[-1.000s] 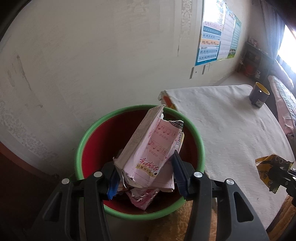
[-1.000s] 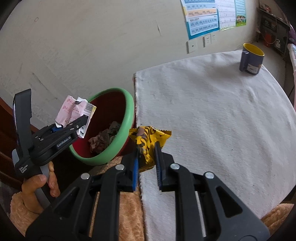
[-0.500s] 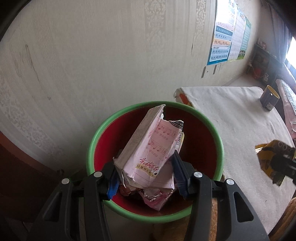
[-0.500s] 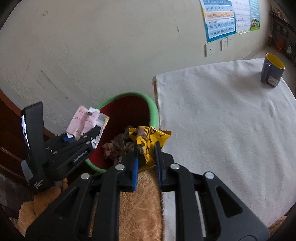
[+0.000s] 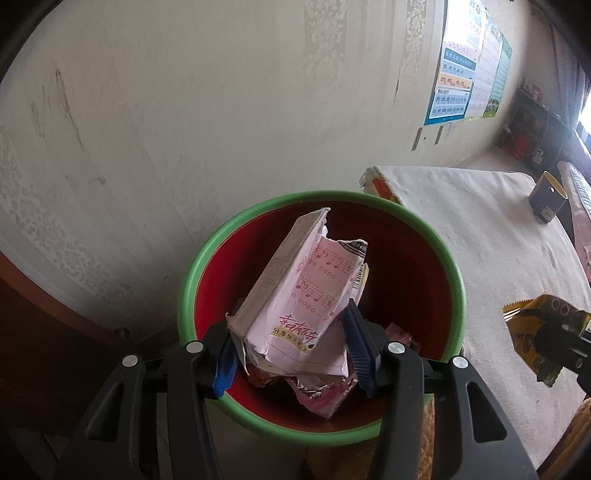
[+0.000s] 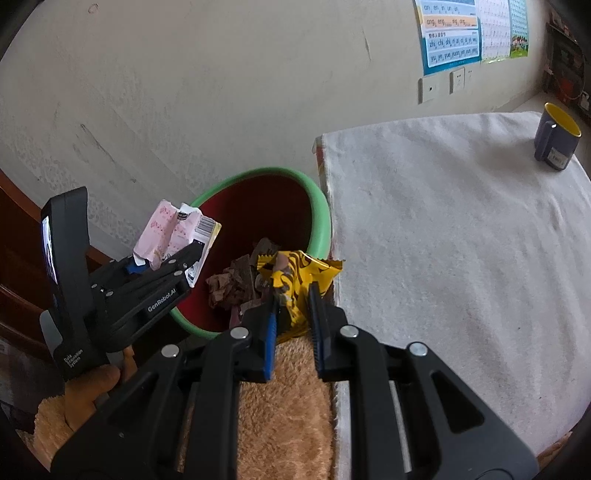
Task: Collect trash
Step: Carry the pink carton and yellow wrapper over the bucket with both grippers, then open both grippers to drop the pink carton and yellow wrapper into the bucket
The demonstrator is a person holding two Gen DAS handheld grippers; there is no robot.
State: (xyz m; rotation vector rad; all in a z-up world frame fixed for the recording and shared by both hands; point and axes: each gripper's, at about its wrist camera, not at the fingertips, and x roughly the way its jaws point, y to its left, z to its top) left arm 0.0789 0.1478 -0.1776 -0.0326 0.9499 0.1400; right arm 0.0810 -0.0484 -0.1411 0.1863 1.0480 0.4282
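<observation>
My left gripper (image 5: 291, 354) is shut on a crumpled pink carton (image 5: 295, 299) and holds it over the mouth of a red bin with a green rim (image 5: 207, 251). The carton (image 6: 173, 232) and left gripper (image 6: 173, 269) also show in the right wrist view, above the bin's left rim (image 6: 321, 206). My right gripper (image 6: 291, 317) is shut on a yellow snack wrapper (image 6: 299, 280) at the bin's near right edge, beside the table. The wrapper (image 5: 528, 328) shows at the right of the left wrist view. Crumpled wrappers (image 6: 232, 284) lie inside the bin.
A table covered in white cloth (image 6: 461, 240) stands right of the bin, with a blue mug with yellow inside (image 6: 556, 136) at its far corner. A pale wall (image 5: 184, 110) with posters (image 6: 465, 29) is behind. Orange fuzzy fabric (image 6: 288, 398) lies below the right gripper.
Both grippers have moved left toward the bin. The pink carton is now centred over the bin's mouth, and the yellow wrapper has come from over the table to the bin's edge.
</observation>
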